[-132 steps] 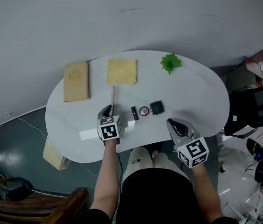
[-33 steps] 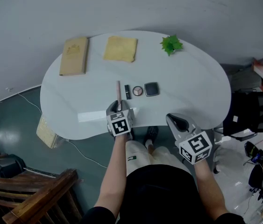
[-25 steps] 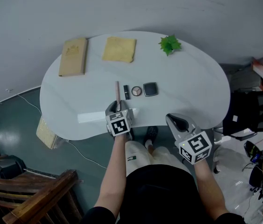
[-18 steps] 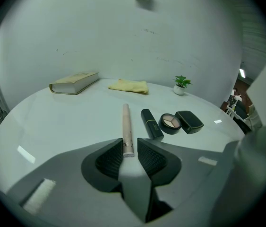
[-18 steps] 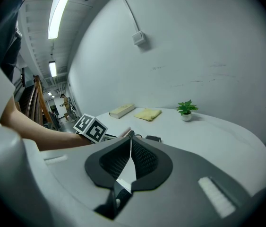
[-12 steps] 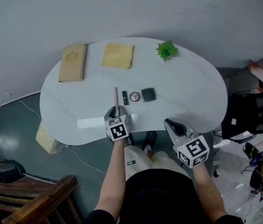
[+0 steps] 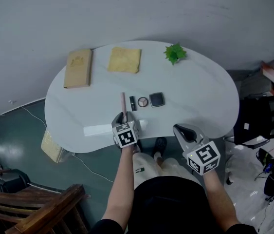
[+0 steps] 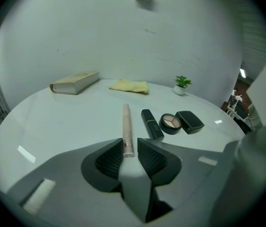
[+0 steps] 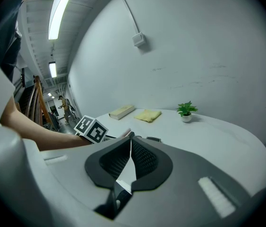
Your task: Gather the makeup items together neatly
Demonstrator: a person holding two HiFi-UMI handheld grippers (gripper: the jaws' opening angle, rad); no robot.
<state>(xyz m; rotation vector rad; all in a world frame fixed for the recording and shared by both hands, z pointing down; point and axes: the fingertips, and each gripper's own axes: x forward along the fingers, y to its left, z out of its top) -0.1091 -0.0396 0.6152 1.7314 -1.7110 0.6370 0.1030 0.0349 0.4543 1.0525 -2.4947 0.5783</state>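
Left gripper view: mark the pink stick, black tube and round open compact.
pink stick [image 8: 127, 126], left gripper view, mid-shaft.
black tube [image 8: 151, 124], left gripper view, top face.
round open compact [image 8: 171, 122], left gripper view, powder pan.

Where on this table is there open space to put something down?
Bare: the table's right end, between plant and right tool; the left side, between book and near edge. Crowded: the middle, where pink tube, lipstick, round compact and square compact lie in a row, left tool closed on the tube's end.
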